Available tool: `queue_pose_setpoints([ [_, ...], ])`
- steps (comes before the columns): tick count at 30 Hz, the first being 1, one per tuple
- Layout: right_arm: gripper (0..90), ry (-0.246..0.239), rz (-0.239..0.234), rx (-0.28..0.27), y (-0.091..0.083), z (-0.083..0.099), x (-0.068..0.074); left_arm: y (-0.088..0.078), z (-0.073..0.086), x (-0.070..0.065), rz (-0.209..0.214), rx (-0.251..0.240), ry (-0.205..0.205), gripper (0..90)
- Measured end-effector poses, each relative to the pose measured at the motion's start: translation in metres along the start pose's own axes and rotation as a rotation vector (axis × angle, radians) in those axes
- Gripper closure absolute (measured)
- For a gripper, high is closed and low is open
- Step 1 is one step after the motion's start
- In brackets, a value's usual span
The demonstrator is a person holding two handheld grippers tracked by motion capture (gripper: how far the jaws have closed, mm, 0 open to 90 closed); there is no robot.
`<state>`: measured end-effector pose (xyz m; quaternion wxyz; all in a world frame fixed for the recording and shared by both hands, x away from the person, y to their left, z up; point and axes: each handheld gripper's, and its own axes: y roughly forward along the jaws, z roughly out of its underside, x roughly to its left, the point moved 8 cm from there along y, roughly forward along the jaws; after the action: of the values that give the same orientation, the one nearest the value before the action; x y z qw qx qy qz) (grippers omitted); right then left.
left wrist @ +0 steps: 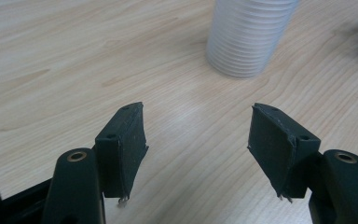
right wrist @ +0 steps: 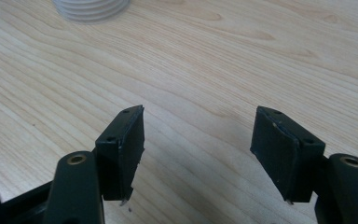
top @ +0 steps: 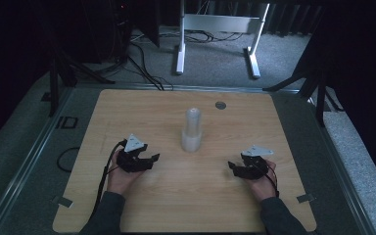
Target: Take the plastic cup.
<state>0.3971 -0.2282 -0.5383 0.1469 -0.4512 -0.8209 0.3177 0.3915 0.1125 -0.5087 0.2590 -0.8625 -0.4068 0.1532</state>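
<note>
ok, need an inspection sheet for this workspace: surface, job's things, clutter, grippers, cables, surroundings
Surface: light wooden table, bare in front of both grippers.
Job's things: stack of white ribbed plastic cups, upright mid-table, untouched, between the two grippers.
Clutter: small round grey disc near the far edge.
Grippers: left gripper open, nothing between the jaws; right gripper open, nothing between the jaws; both apart from the cups.
Cables: black cable trails from the left gripper along the forearm; loose black cables on the floor beyond the table.
Surroundings: grey carpet, white metal stand, dark room.
</note>
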Motion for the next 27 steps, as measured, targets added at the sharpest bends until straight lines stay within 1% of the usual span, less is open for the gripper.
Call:
queue_pose_setpoints([
  [2, 34.3, -0.001, 0.001, -0.002, -0.001, 0.000, 0.001, 0.000, -0.001, -0.002, -0.003, -0.007, 0.009, 35.4],
  [6, 34.3, -0.001, 0.000, -0.003, -0.001, -0.001, 0.002, -0.001, -0.003, -0.004, 0.002, -0.013, 0.000, 35.5],
  [7, 34.3, -0.003, -0.002, -0.002, -0.001, -0.001, 0.002, -0.001, -0.004, -0.004, -0.002, -0.016, 0.001, 35.5],
  [8, 34.3, -0.008, -0.002, -0.006, -0.002, -0.002, 0.003, -0.001, -0.004, -0.002, -0.026, -0.006, 0.006, 35.4],
  [9, 34.3, -0.009, -0.004, -0.006, -0.002, -0.003, 0.003, -0.001, -0.005, -0.001, -0.035, -0.005, 0.011, 35.4],
  [10, 34.3, -0.009, -0.004, -0.006, -0.002, -0.003, 0.003, -0.001, -0.005, -0.001, -0.035, -0.005, 0.011, 35.4],
  [11, 34.4, -0.011, -0.018, -0.006, -0.002, -0.006, 0.004, 0.000, -0.010, -0.001, -0.011, -0.030, 0.001, 35.6],
  [12, 34.4, -0.011, -0.018, -0.006, -0.002, -0.006, 0.004, 0.000, -0.010, -0.001, -0.011, -0.030, 0.001, 36.3],
  [13, 35.5, -0.019, -0.023, -0.009, -0.003, -0.009, 0.006, 0.001, -0.015, -0.001, 0.013, -0.042, -0.012, 37.8],
  [14, 35.5, -0.019, -0.023, -0.009, -0.003, -0.009, 0.006, 0.001, -0.015, -0.001, 0.013, -0.042, -0.012, 38.3],
  [15, 36.2, -0.038, -0.032, -0.023, -0.005, -0.016, 0.009, 0.001, -0.022, -0.003, 0.023, -0.034, -0.025, 40.1],
  [16, 36.2, -0.038, -0.032, -0.023, -0.005, -0.016, 0.009, 0.001, -0.022, -0.003, 0.023, -0.034, -0.025, 40.3],
  [17, 37.6, -0.050, -0.041, -0.030, -0.007, -0.022, 0.011, 0.004, -0.030, -0.005, 0.030, -0.037, -0.024, 39.2],
  [19, 37.6, -0.057, -0.044, -0.034, -0.007, -0.025, 0.012, 0.004, -0.030, -0.005, 0.030, -0.037, -0.024, 38.0],
  [20, 38.5, -0.069, -0.058, -0.044, -0.007, -0.034, 0.016, 0.011, -0.045, -0.011, 0.034, -0.048, 0.005, 35.5],
  [21, 38.5, -0.069, -0.058, -0.044, -0.007, -0.034, 0.016, 0.011, -0.045, -0.011, 0.034, -0.048, 0.005, 33.8],
  [22, 38.5, -0.081, -0.072, -0.058, -0.007, -0.044, 0.019, 0.017, -0.054, -0.016, 0.039, -0.057, 0.030, 32.3],
  [23, 38.5, -0.081, -0.072, -0.058, -0.007, -0.044, 0.019, 0.017, -0.054, -0.016, 0.039, -0.057, 0.030, 31.1],
  [24, 38.5, -0.088, -0.076, -0.062, -0.007, -0.049, 0.021, 0.021, -0.057, -0.019, 0.046, -0.059, 0.037, 31.1],
  [25, 38.5, -0.098, -0.079, -0.067, -0.007, -0.054, 0.023, 0.028, -0.064, -0.024, 0.065, -0.067, 0.055, 29.6],
  [26, 38.5, -0.098, -0.079, -0.067, -0.007, -0.054, 0.023, 0.028, -0.064, -0.024, 0.065, -0.067, 0.055, 28.4],
  [27, 38.5, -0.121, -0.087, -0.080, -0.006, -0.068, 0.027, 0.035, -0.069, -0.027, 0.064, -0.069, 0.071, 27.7],
])
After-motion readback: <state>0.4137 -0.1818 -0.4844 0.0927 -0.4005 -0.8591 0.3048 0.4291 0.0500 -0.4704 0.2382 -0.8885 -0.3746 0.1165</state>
